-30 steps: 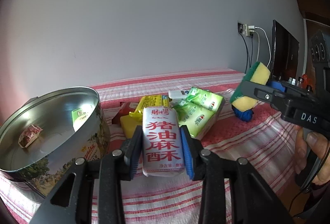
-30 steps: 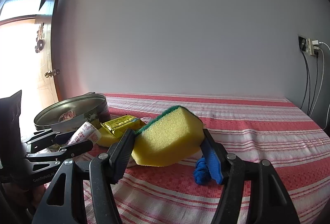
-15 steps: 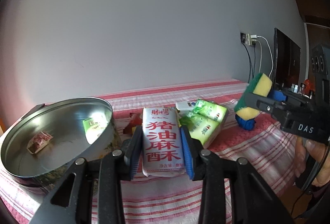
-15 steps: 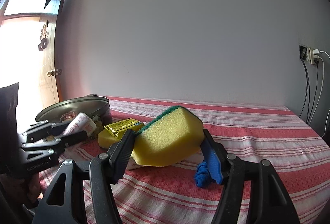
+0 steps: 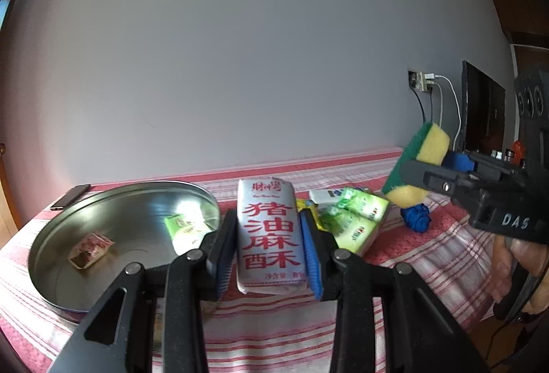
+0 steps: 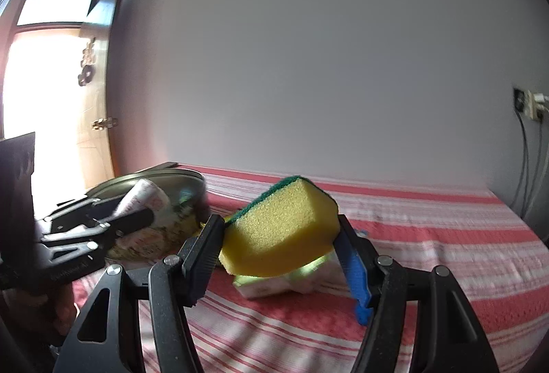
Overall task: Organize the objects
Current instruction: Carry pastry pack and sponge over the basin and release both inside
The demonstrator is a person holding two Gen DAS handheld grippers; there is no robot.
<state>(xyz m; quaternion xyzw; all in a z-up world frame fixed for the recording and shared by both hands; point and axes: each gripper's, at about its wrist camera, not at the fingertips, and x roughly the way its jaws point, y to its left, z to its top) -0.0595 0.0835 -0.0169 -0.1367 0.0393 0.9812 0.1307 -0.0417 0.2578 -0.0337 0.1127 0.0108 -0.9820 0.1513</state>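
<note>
The left hand-held gripper point(image 5: 271, 253) is clamped on the pastry pack point(image 5: 269, 235), beside the tin point(image 5: 51, 273). The right hand-held gripper point(image 6: 281, 246) squeezes the sponge point(image 6: 279, 235) above the worktop point(image 6: 446, 235). Released now, the pack would likely miss the tin, or clip its rim.

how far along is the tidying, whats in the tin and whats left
Early. The round tin holds a small red-wrapped snack and a green packet. In hand: left gripper clamps the white pastry pack; right gripper clamps the sponge. Left on the tablecloth: green packs, blue item.
</note>
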